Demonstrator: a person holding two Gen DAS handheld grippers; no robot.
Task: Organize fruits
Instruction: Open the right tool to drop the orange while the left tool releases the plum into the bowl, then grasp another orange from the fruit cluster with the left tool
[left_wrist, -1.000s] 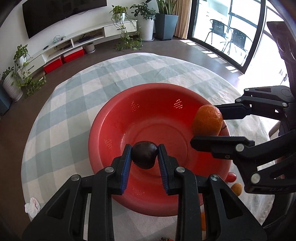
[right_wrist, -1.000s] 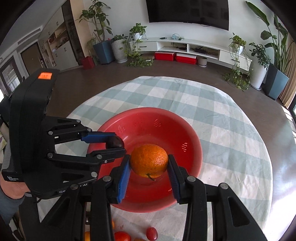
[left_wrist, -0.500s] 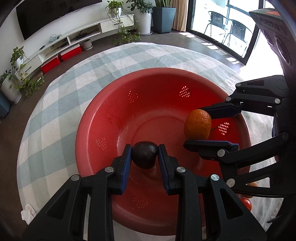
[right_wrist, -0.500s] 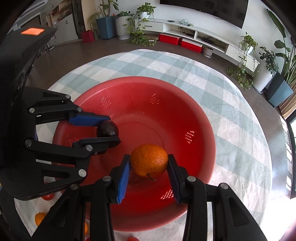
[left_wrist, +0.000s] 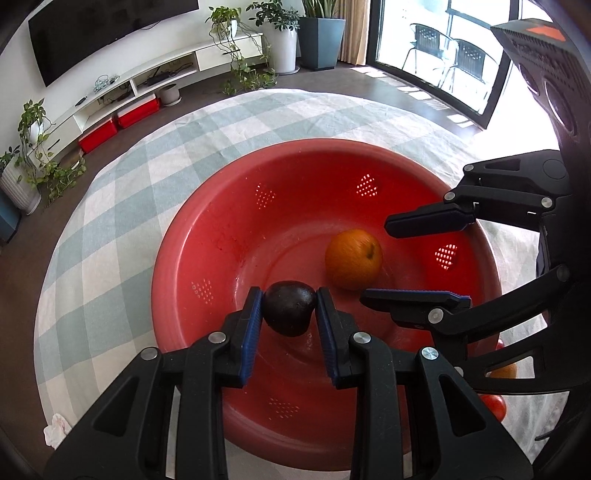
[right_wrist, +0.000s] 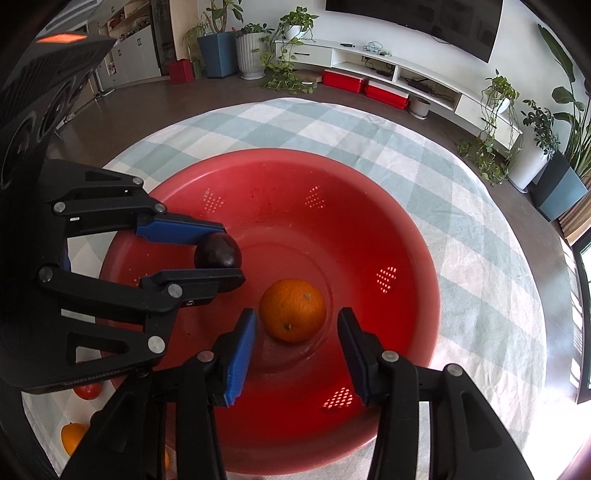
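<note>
A big red perforated bowl stands on a round checked tablecloth. My left gripper is shut on a dark purple fruit and holds it inside the bowl; it also shows in the right wrist view. My right gripper is open over the bowl's bottom. An orange lies free on the bowl's bottom between its spread fingers.
Loose fruit lies on the cloth beside the bowl's near edge: a red tomato and an orange, also a tomato. A crumpled tissue lies at the table's near left edge.
My right gripper has opened and let the orange go onto the bowl's bottom. Both grippers have come lower into the bowl. The left still holds the dark fruit.
</note>
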